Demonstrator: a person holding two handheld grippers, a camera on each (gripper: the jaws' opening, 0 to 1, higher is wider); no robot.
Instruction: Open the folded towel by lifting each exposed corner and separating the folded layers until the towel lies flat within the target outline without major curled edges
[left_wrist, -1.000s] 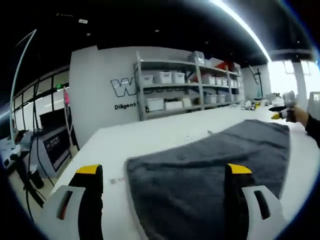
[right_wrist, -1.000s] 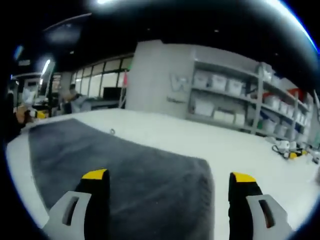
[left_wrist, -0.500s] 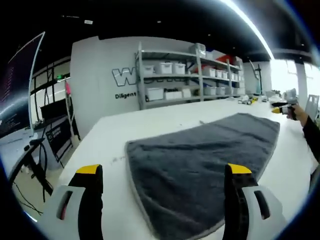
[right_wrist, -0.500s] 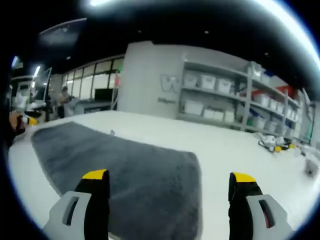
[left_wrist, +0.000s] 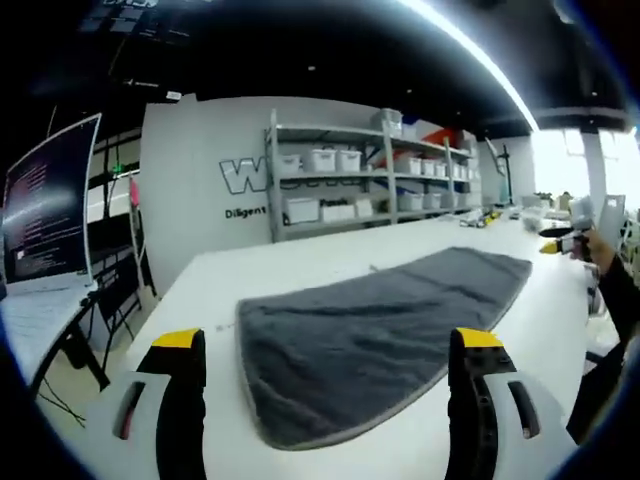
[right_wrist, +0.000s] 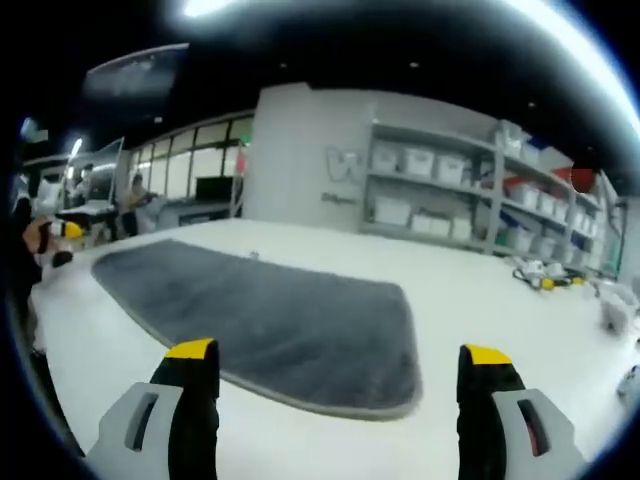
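— So, where is everything?
— On the white counter (left_wrist: 330, 265) the grey towel (left_wrist: 370, 325) lies spread out, flat as far as I can see. No outline is visible.
— And the tools?
— Left gripper (left_wrist: 325, 375) and right gripper (right_wrist: 340, 385) hang clear of the cloth, fingers (left_wrist: 180, 345) wide, holding nothing.
— What does a good finish need?
— I'd check the near hem (right_wrist: 300, 395) for curl; if any, pinch only the top layer at a corner and draw it outward, low.
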